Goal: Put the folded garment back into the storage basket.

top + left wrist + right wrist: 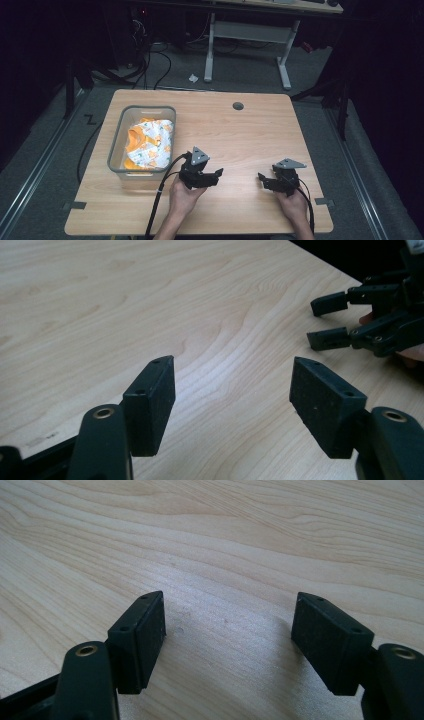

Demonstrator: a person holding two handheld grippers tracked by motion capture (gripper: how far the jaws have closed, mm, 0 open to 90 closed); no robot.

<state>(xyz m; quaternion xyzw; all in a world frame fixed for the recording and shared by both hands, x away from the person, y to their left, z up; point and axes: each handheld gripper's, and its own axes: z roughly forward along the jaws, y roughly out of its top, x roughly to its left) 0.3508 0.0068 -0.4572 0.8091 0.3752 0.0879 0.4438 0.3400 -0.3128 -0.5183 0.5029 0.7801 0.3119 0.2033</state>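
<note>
A clear plastic bin (118,150) stands on the left of the wooden table (240,130) and holds a crumpled white and orange cloth (148,142). My left gripper (218,173) hovers low over the table just right of the bin, jaws pointing right. In the left gripper view my left gripper (232,382) is open with only bare wood between its jaws. My right gripper (260,177) sits near the front right of the table, pointing left toward the other one. Seen in its own view, my right gripper (230,617) is open over bare wood. The right gripper (327,320) also appears in the left gripper view at the upper right.
A round cable hole (238,106) lies near the table's far edge. Beyond the table stands a white-legged desk (247,35) with cables on the floor. Dark surroundings close in on both sides.
</note>
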